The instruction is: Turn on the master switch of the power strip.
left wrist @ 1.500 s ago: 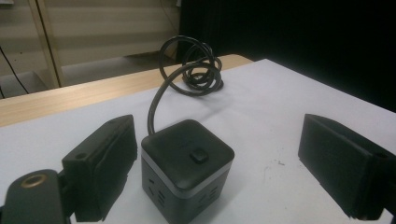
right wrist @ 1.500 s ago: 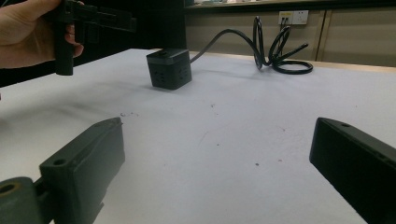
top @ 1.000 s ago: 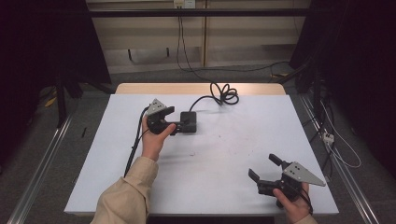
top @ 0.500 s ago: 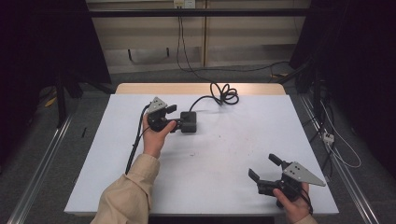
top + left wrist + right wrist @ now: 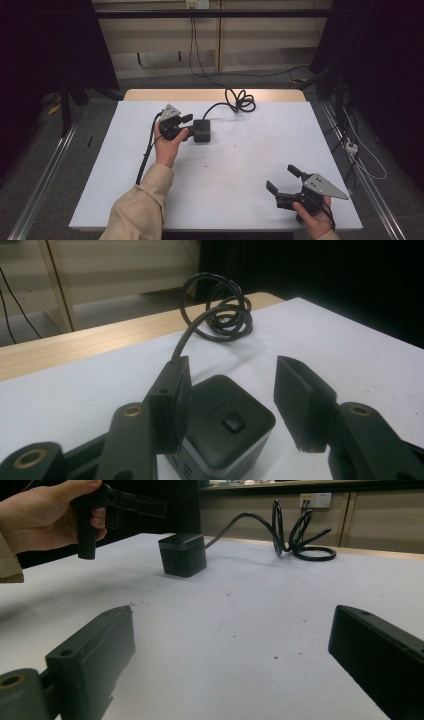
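A black cube-shaped power socket [image 5: 202, 131] with a button on top sits on the white table [image 5: 240, 165], left of the middle. Its black cable [image 5: 239, 100] runs back to a coil at the far edge. My left gripper [image 5: 188, 127] reaches the cube from the left. In the left gripper view the cube [image 5: 225, 425] lies between the jaws of that gripper [image 5: 231, 385]. Its jaws have just been closing; one is close against the cube's side, and a gap remains at the other. My right gripper [image 5: 281, 178] rests open near the front right corner, nothing between its jaws.
The right gripper view looks across the table at the cube [image 5: 182, 555], the coiled cable [image 5: 300, 535] and the left gripper [image 5: 145, 506] in a hand. Beyond the table's wooden far edge [image 5: 215, 94], cables lie on the floor. Metal rails run along both sides.
The left gripper's jaws have narrowed around the cube. Neither hand has shifted, and the cube and its cable lie where they were.
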`<state>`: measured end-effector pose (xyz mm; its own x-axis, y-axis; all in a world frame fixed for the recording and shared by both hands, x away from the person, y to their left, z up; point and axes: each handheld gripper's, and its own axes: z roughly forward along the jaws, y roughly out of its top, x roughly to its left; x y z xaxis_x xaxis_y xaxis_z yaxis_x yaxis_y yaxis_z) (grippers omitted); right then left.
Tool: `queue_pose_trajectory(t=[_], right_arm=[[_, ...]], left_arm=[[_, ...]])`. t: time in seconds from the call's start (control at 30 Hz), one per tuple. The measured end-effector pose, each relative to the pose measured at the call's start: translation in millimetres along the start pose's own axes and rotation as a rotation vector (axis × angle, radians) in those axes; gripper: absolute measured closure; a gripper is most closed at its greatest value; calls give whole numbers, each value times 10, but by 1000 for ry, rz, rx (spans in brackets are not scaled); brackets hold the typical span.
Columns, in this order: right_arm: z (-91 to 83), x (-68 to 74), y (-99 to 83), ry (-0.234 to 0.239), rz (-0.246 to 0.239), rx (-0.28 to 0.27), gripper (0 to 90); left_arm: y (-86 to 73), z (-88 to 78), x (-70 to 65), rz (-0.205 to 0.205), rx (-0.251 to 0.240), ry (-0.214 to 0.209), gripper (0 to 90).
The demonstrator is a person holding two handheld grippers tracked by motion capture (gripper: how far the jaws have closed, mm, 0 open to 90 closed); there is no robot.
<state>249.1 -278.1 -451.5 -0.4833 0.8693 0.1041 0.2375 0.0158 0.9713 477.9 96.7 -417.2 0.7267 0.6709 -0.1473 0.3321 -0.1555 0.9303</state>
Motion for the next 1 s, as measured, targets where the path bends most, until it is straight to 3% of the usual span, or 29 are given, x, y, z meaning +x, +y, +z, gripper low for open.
queue_pose_trajectory(t=[0.37, 1.0], right_arm=[[1, -1, 0, 0, 0, 0, 42], [-1, 0, 3, 2, -4, -1, 41]], left_arm=[[-13, 35, 2, 8, 23, -17, 664], [-9, 94, -13, 8, 43, -30, 790]])
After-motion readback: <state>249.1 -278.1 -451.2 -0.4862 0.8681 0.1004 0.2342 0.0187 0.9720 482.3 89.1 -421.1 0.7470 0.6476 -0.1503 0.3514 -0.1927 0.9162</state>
